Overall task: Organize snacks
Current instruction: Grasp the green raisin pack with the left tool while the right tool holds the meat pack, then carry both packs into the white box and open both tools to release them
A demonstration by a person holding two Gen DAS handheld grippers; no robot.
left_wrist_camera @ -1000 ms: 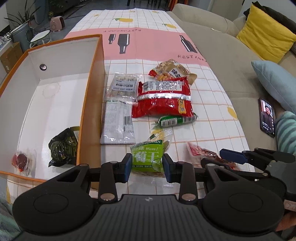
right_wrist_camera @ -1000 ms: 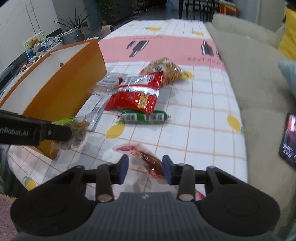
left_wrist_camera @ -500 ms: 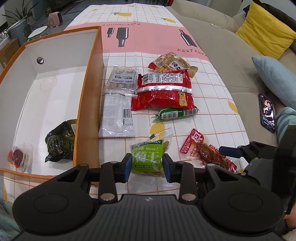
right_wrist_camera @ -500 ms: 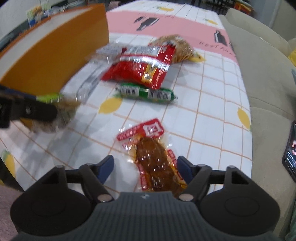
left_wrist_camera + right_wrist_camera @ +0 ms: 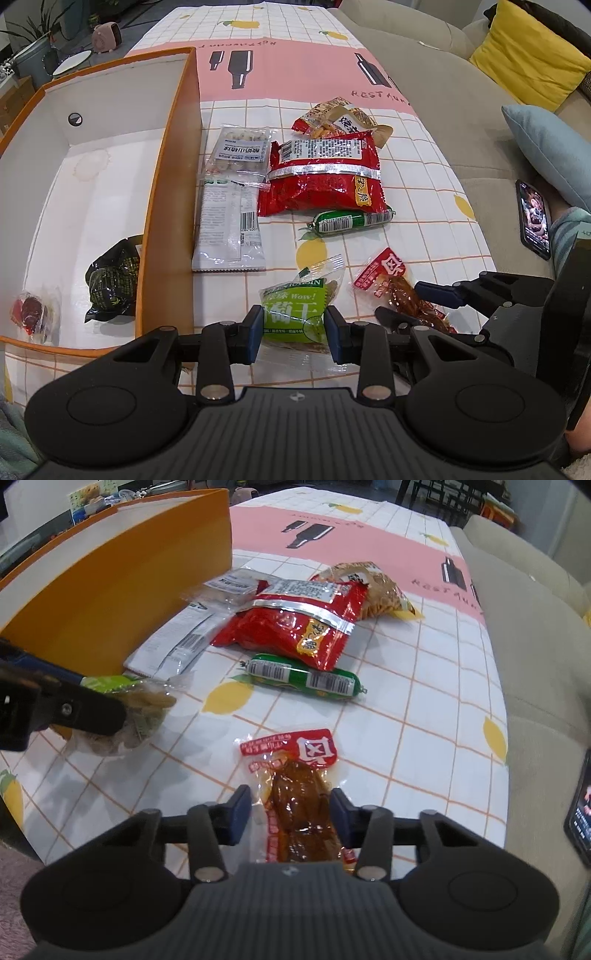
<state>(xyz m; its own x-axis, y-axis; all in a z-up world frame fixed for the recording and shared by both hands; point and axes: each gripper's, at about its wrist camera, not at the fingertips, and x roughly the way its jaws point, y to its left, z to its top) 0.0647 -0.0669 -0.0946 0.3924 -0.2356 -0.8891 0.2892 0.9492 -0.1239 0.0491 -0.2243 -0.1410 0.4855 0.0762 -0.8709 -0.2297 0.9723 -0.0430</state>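
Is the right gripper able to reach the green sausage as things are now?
Probably not at once: the right gripper has just been closing around the red meat snack packet. The green sausage lies beyond it, with nothing between.

1. Green raisin packet (image 5: pixel 293 314): small, crinkled, clear ends, lifted off the cloth, at 6 o'clock in the left view.
2. Red-topped clear packet (image 5: pixel 295 801) of brown meat: flat on the cloth, at 6 o'clock in the right view.
3. Green sausage (image 5: pixel 351 220): lying crosswise, barcode up, near centre.
4. Big red bag (image 5: pixel 321 173): flat, back side up, just beyond the sausage at 12 o'clock.
5. Tan snack bag (image 5: pixel 341 120): partly under the red bag's far edge.
6. Clear bag of pale balls (image 5: pixel 240 153) and long white packet (image 5: pixel 229 229): end to end beside the orange box (image 5: pixel 162 206).
7. Inside the box, at 8 o'clock: black packet (image 5: pixel 112 280), small red-centred packet (image 5: pixel 31 312).
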